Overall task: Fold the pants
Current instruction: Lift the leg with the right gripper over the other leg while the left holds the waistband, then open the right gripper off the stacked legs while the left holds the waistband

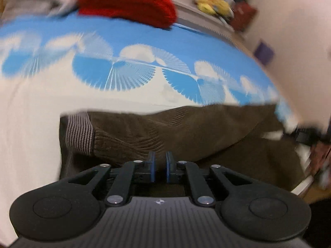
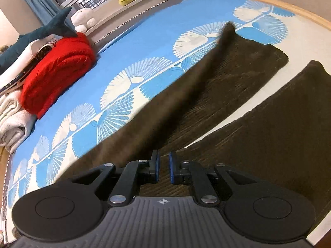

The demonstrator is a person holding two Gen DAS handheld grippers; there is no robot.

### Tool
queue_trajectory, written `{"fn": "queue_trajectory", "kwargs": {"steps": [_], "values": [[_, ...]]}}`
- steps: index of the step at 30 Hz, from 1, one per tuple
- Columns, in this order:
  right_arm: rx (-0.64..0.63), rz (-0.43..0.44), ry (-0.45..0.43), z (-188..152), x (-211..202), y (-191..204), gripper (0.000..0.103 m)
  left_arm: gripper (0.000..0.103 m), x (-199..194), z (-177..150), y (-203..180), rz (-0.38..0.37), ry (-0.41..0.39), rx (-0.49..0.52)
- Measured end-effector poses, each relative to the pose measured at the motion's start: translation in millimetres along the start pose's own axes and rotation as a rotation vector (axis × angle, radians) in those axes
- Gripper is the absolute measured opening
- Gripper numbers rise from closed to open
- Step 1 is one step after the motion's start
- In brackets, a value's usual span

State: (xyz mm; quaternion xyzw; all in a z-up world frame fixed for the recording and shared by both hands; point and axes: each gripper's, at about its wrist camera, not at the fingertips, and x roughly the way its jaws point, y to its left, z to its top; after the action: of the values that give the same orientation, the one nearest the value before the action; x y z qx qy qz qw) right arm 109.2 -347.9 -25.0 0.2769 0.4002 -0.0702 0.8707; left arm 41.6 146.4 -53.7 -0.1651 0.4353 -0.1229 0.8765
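Pants (image 2: 238, 78) lie spread on the bed sheet (image 2: 128, 47), legs apart, and we note both grippers, left (image 1: 161, 161) and right (image 2: 163, 161), narrowly parted with nothing visibly pinched, so we judge the raised leg edge may slump and crease the fold.

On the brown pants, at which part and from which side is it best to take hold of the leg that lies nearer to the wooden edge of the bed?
Probably the hem end of that pant leg. It lies flat and apart from the other leg, with a strip of bedsheet showing around it, so the right gripper could come from above and pinch the end edge.
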Motion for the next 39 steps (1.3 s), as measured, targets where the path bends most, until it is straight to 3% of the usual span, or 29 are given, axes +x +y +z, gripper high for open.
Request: {"fn": "queue_trajectory", "kwargs": {"steps": [2, 3, 9, 16, 19, 21, 24, 28, 36, 39], "values": [[0.027, 0.014, -0.003, 0, -2, -5, 0.011, 0.052, 5, -1, 16, -0.044, 0.052, -0.095], [0.041, 0.019, -0.006, 0, -2, -7, 0.011, 0.057, 11, -3, 21, -0.029, 0.094, -0.129], [0.120, 0.021, -0.029, 7, -2, -27, 0.011, 0.060, 51, -1, 41, 0.051, 0.239, -0.229], [0.217, 0.055, -0.068, 23, 9, -44, 0.011, 0.065, 59, 15, 62, 0.211, 0.174, -0.347], [0.217, 0.064, -0.070, 31, 25, -43, 0.012, 0.061, 59, 22, 66, 0.270, 0.142, -0.363], [0.217, 0.066, -0.061, 36, 38, -43, 0.012, 0.042, 56, 27, 68, 0.320, 0.120, -0.345], [0.200, 0.046, -0.022, 43, 63, -42, 0.014, 0.030, 52, 34, 63, 0.352, 0.067, -0.290], [0.208, 0.010, -0.003, 51, 90, -43, 0.033, 0.027, 42, 43, 57, 0.380, -0.013, -0.233], [0.312, 0.022, 0.037, 59, 136, -59, 0.037, 0.026, 43, 46, 58, 0.379, -0.024, -0.234], [0.312, 0.021, 0.004, 64, 143, -57, 0.036, 0.026, 44, 46, 57, 0.384, -0.016, -0.226]]}}
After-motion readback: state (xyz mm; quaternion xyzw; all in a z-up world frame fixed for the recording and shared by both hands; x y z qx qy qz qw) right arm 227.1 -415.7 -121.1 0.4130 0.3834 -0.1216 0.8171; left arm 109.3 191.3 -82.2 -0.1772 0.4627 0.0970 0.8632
